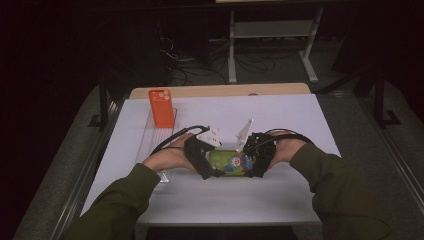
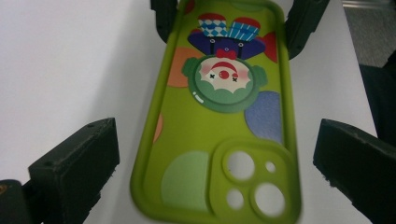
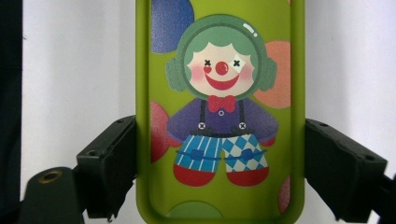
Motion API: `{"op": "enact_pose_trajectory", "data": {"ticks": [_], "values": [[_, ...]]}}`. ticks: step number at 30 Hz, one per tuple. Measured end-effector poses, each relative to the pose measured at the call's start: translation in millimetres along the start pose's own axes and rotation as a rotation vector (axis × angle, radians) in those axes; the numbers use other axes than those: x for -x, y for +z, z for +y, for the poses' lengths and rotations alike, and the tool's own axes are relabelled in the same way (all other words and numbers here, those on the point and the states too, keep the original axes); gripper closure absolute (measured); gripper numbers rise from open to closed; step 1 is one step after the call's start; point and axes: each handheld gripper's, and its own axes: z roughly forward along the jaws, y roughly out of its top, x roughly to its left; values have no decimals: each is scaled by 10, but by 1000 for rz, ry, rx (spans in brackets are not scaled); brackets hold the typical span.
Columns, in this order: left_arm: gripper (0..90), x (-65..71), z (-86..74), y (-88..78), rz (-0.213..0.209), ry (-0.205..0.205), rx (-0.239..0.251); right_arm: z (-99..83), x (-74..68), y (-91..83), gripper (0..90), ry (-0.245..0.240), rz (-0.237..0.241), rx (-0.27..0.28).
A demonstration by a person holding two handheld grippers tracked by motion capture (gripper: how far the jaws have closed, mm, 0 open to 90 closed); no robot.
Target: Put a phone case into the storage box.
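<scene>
1 green phone case (image 1: 231,162) with a clown picture lies flat on the white table (image 1: 280,115), near the middle of its front half, between the 2 grippers. In the left gripper view the case (image 2: 219,126) shows 4 camera holes at its near end. The right gripper (image 1: 257,152) has its 2 jaws set against the case's long edges in the right gripper view, each pad touching a side of the case (image 3: 219,112), so it grips the case across its width. The left gripper (image 1: 205,157) stands wide open: its 2 jaws sit well apart from the case on either side, holding nothing. Farther off, near the table's rear left corner, 1 orange phone (image 1: 161,107) stands upright on 1 clear stand (image 1: 150,140) along the left edge. 2 olive sleeves (image 1: 335,190) come in over the front edge.
</scene>
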Motion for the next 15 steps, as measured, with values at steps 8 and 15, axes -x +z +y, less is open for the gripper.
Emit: {"op": "enact_pose_trajectory", "data": {"ticks": [8,15], "values": [[0,11,-1,86,-2,7,-28,76,-6,-13,155,-19,1,13],[61,2,-5,99,-10,5,-43,94,-5,-17,155,-24,6,18]]}}
